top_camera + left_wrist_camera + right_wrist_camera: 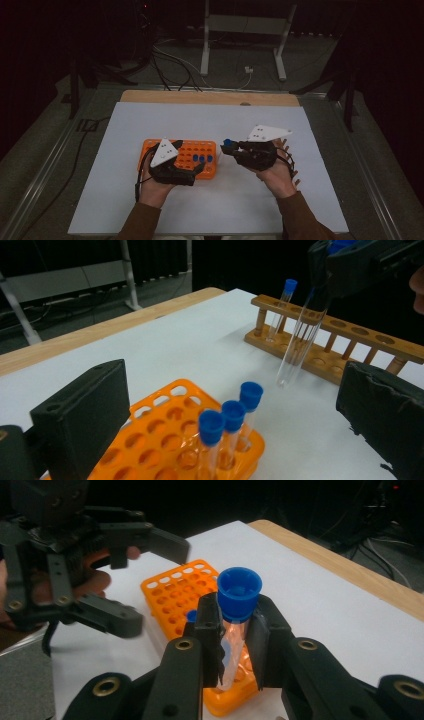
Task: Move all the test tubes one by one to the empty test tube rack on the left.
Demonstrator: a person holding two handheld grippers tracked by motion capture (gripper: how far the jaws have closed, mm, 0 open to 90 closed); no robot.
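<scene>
A blue-capped test tube [235,630] was clamped in the right tongs [234,645], held up just right of the orange rack [199,150]. Left tongs [192,172] were spread apart at the rack. Wooden rack [340,342] was parked further back on the worktop [210,120].

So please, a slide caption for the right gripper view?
Right gripper clamps a blue-capped clear tube above the orange plastic rack.
</scene>
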